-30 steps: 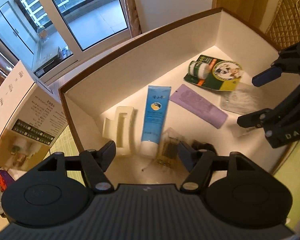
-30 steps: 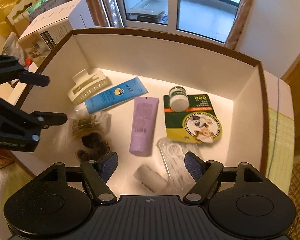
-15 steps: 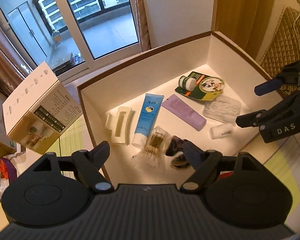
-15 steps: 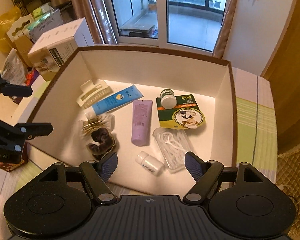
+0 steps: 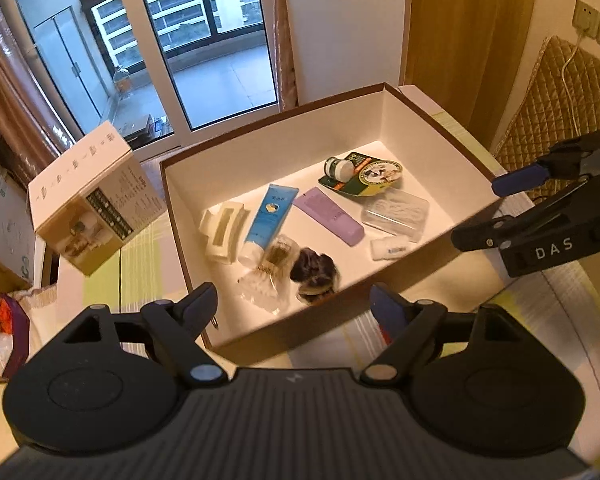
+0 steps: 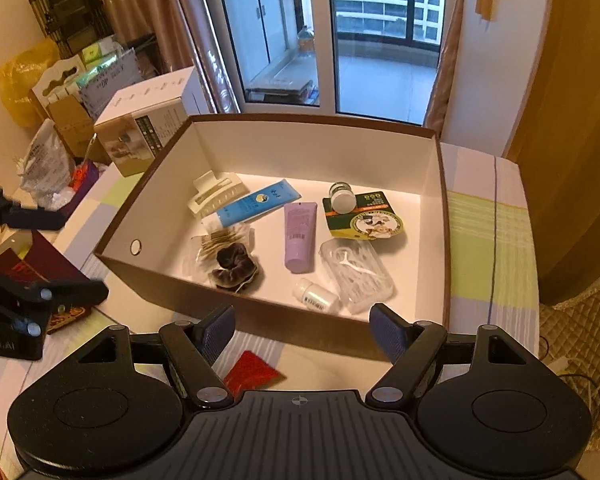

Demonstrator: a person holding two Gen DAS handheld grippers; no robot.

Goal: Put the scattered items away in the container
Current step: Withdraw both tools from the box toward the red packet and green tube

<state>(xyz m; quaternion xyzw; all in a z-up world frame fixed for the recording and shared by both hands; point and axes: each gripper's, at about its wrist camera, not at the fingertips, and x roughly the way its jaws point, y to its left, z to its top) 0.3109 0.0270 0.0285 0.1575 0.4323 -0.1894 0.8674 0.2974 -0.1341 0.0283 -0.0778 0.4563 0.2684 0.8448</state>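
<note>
Box loaded; both claws empty and clear of it.

Left claw [image 5: 294,304] and right claw [image 6: 302,326] both gape wide, holding nothing, above the near wall of the box [image 6: 312,322]. Clip, tubes, scrunchie [image 6: 234,266], floss case and the rest lie inside. A red packet [image 6: 250,372] sits on the surface outside; judged next pickup, needing a low pinch.

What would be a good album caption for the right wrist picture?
Open right gripper above a box holding tubes, hair clip, scrunchie, floss picks; left gripper alongside.
</note>
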